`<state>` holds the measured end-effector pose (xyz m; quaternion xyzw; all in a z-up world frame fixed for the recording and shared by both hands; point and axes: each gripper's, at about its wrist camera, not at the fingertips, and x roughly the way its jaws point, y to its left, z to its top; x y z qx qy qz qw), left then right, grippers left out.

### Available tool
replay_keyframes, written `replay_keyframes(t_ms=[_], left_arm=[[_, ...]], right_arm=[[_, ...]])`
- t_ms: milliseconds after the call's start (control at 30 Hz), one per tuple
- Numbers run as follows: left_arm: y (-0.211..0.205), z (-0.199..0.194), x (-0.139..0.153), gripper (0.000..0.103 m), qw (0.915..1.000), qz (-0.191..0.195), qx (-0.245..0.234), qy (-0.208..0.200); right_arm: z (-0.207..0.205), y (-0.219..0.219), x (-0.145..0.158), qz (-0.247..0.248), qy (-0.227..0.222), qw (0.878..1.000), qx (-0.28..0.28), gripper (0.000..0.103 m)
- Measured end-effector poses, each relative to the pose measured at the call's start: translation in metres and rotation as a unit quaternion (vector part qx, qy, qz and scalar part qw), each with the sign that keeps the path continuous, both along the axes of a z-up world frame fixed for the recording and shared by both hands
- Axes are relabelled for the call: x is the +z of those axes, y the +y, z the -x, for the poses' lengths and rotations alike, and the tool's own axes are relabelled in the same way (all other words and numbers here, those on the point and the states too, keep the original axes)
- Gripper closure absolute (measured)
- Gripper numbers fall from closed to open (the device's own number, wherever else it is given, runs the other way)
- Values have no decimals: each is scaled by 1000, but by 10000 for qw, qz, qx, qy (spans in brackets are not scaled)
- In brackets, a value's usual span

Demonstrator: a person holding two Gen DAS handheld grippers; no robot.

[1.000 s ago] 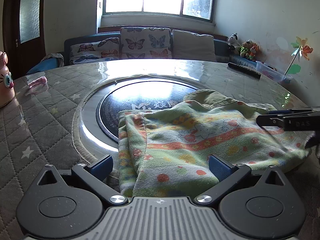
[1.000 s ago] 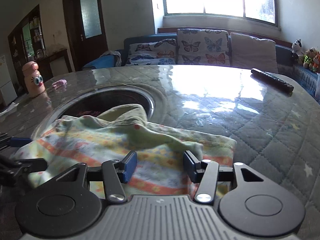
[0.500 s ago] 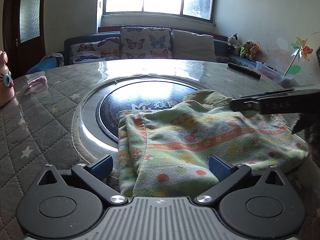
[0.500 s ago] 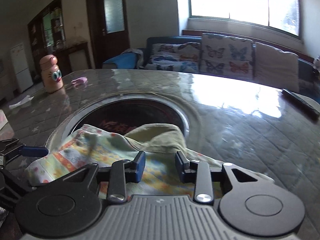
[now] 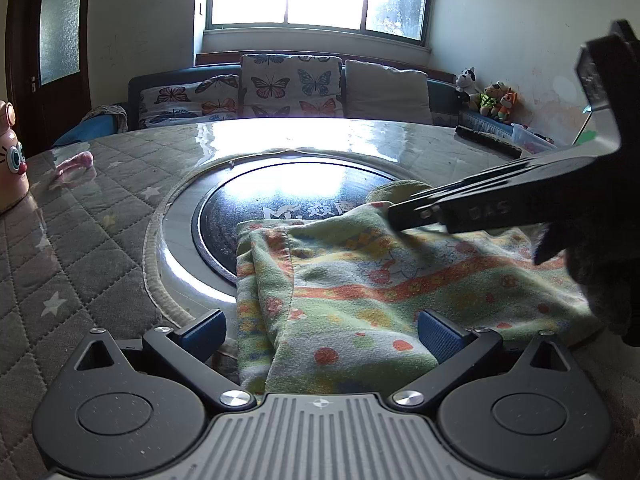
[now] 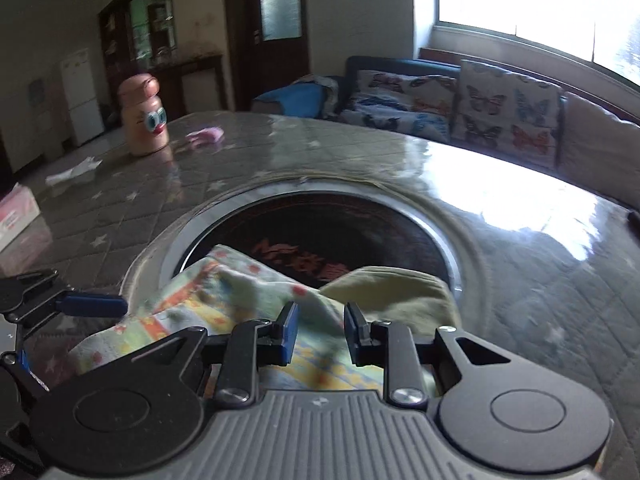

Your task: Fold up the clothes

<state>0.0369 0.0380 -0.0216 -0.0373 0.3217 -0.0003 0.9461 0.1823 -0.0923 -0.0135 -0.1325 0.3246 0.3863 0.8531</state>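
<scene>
Now right gripper (image 6: 320, 330) farther left over garment (image 5: 360, 292), jaws narrower.

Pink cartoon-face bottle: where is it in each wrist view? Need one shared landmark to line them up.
Left wrist: pink bottle at the far left edge, cut off by the frame, on the quilted table cover.
Right wrist: upper left, whole and upright, near the table's far edge.
Shared landmark: the small pink item beside it on the table.
</scene>
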Motion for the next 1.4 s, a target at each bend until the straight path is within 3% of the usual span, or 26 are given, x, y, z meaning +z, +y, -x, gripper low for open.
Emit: replay_keyframes(t_ms=[300, 467, 600, 667, 1000, 1233, 1400], left_arm=[[2, 0, 1, 0, 10000, 52, -2, -10], [8, 3, 5, 0, 9999, 98, 107, -86], [14, 10, 13, 0, 9992, -82, 326, -230], [20, 10, 13, 0, 9985, -181, 475, -187], [26, 15, 3, 0, 9964, -453, 711, 97], [30, 17, 2, 0, 9965, -361, 745, 100], [32, 17, 3, 0, 9967, -308, 745, 117]], right_arm=[[-8, 17, 0, 92, -77, 9999, -46, 78], [21, -8, 19, -44, -308, 9995, -7, 77], [43, -24, 27, -88, -443, 9990, 39, 74], [59, -33, 29, -74, -563, 9984, 53, 69], [107, -34, 0, 404, -769, 9953, 419, 68], [85, -37, 20, -7, -748, 9971, 128, 68], [58, -33, -2, 46, -258, 9996, -99, 69]])
